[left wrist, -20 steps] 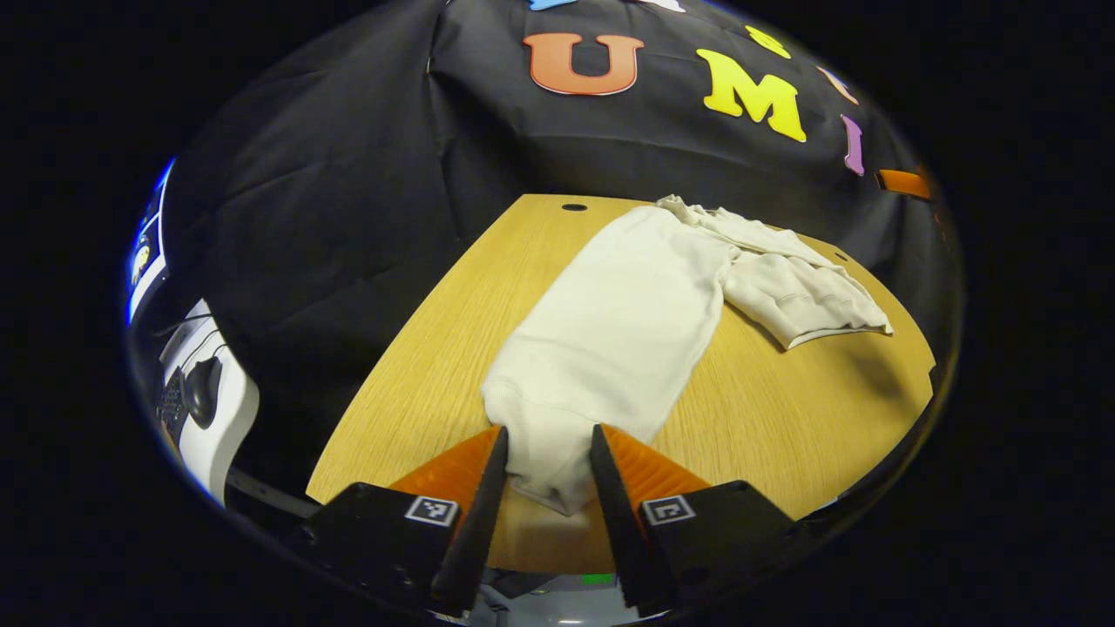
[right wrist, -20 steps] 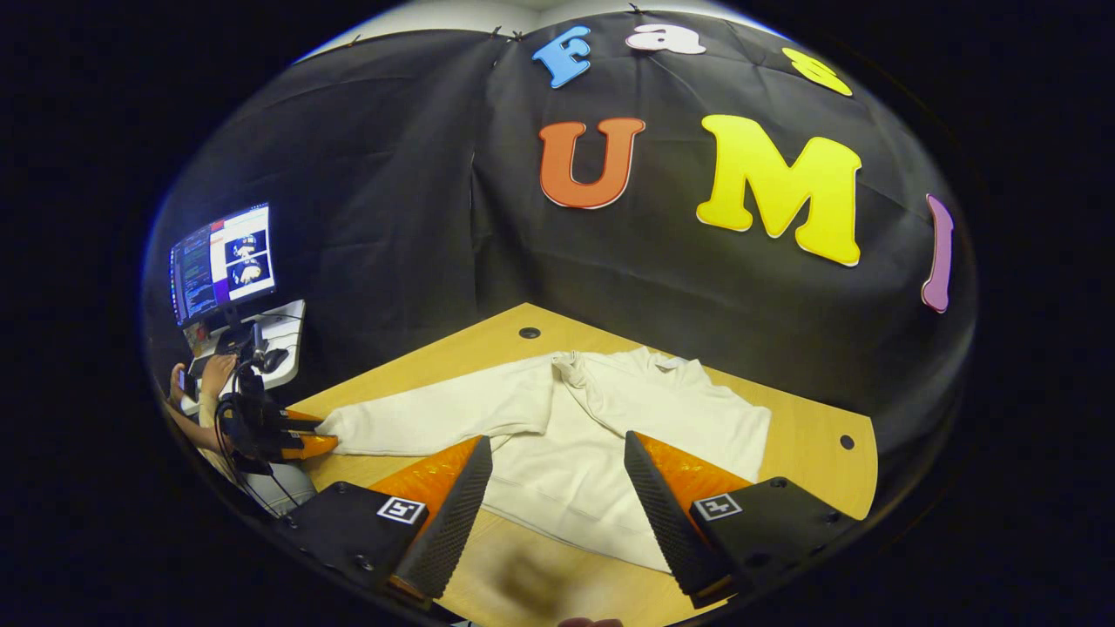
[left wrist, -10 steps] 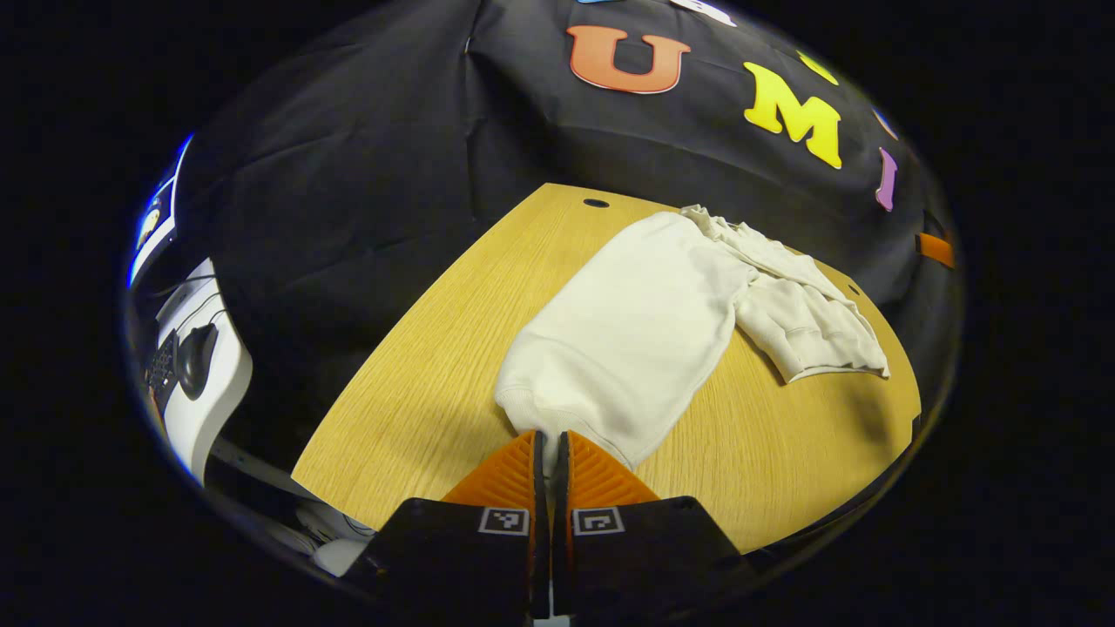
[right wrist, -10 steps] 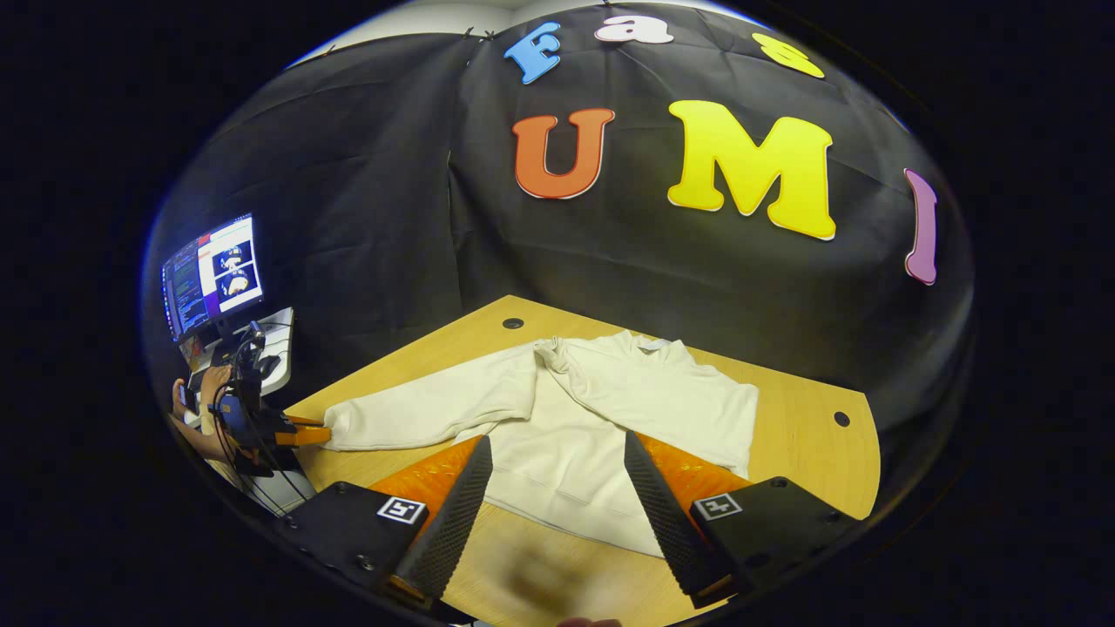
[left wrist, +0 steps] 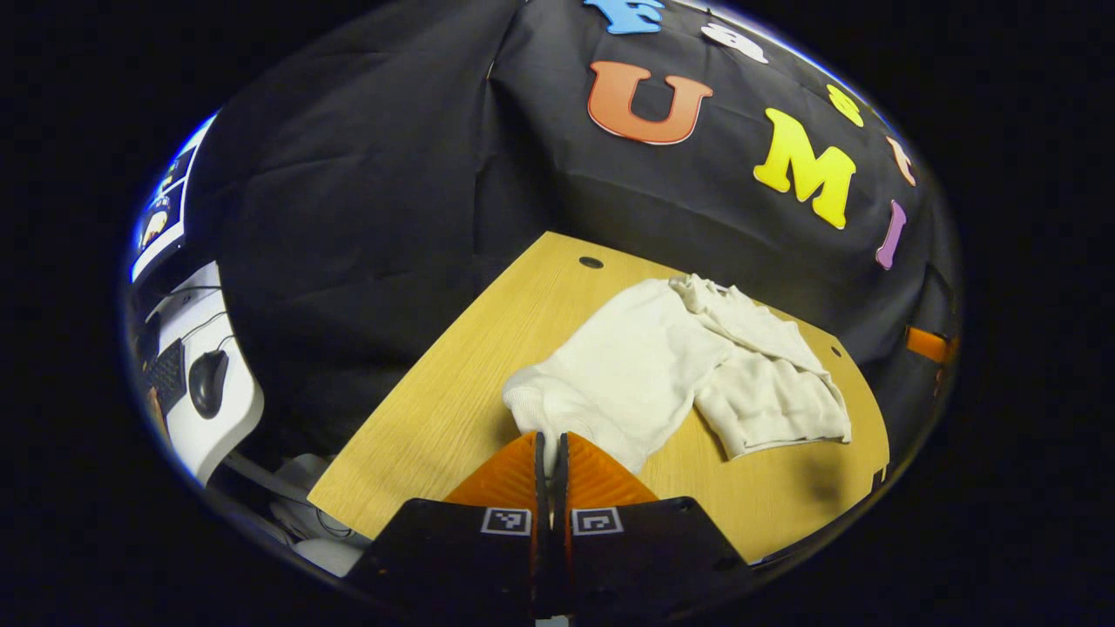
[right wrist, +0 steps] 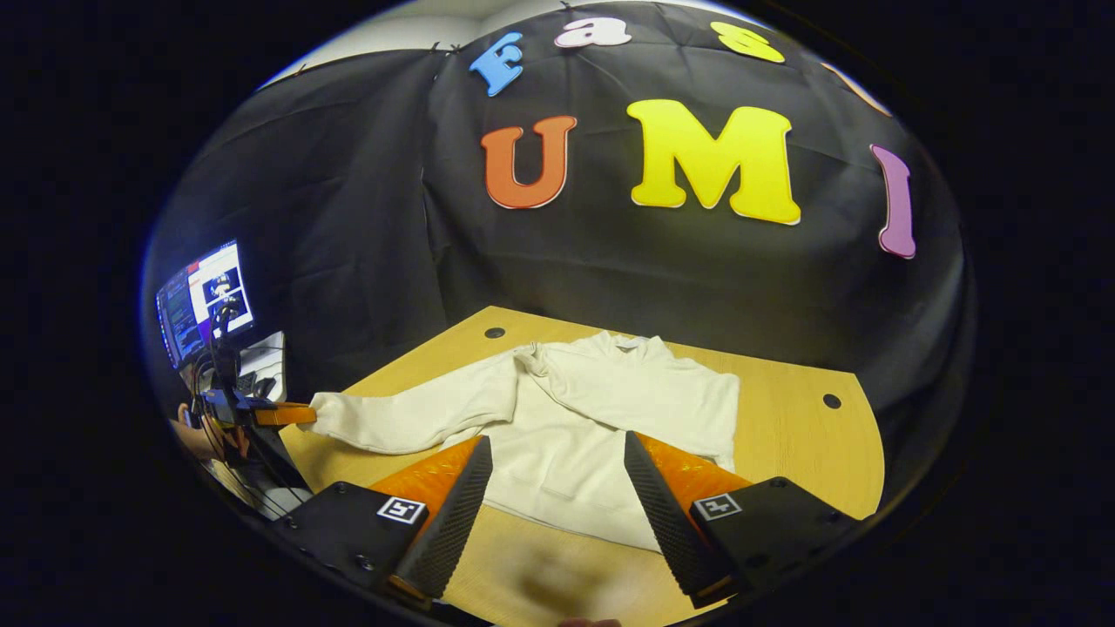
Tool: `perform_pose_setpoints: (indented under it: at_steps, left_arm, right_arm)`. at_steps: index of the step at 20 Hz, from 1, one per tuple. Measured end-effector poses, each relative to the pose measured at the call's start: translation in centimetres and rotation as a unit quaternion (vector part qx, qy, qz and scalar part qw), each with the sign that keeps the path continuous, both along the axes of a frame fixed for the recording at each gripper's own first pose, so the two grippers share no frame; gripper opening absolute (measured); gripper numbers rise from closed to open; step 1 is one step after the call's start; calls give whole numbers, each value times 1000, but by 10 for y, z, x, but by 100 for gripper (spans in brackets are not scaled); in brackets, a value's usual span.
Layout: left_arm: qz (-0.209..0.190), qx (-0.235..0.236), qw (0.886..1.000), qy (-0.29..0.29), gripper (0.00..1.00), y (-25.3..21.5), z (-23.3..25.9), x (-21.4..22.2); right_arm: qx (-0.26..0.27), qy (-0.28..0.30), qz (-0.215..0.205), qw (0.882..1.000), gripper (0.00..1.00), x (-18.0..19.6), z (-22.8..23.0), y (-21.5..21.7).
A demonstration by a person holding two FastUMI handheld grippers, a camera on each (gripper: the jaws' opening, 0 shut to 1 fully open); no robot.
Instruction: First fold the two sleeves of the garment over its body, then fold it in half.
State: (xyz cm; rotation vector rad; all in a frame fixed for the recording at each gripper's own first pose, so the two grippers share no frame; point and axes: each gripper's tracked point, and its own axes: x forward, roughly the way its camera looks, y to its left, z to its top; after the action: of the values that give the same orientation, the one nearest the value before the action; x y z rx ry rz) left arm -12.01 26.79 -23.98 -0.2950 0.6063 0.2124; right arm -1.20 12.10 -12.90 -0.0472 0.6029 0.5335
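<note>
My left hand-held gripper (left wrist: 550, 448) is clenched on the cuff of the cream sweatshirt (right wrist: 601, 418) lying on the desk (right wrist: 784, 435), one sleeve (right wrist: 409, 416) stretched out, while my right hand-held gripper (right wrist: 557, 488) hovers released above its hem.

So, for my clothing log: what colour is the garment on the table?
Plain cream-white garment, no pattern; clearest in the right gripper view.

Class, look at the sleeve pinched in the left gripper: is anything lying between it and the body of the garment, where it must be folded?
Nothing visible. The left gripper holds the sleeve by its cuff; between it and the garment's body lies only bare table.
</note>
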Motion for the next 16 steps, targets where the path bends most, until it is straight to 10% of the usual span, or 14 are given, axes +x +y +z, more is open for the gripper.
perform_pose_setpoints:
  at_steps: [16]
  left_arm:
    - [-153,99,975,-129,3,-64,208,230]
  right_arm:
    - [85,-31,-157,983,98,25,46,-153]
